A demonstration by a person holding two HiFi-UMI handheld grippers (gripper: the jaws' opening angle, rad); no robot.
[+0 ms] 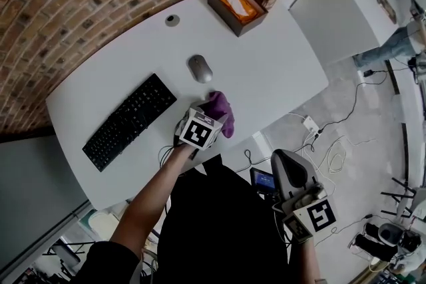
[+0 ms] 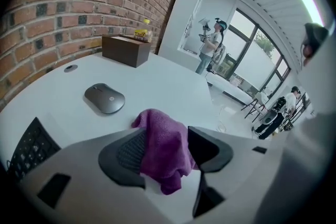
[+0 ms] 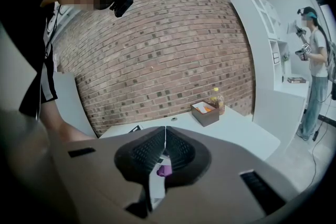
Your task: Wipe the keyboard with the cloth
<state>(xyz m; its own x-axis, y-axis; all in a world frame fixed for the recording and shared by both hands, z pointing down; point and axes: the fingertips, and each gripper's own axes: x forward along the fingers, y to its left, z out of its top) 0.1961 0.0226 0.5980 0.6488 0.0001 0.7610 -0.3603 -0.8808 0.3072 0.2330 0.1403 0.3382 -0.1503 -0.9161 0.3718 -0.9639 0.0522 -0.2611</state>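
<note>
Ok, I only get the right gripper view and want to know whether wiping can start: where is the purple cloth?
Observer: The bunched purple fabric cloth lies on the white table, between the jaws of the left hand-held gripper, which stand open.
Operator: And the keyboard?
Observer: The black rectangular keyboard lies left of the cloth in the head view, with bare table between them.
Operator: Anything else close by?
Observer: A grey oval mouse sits just beyond the cloth, not touching it.
</note>
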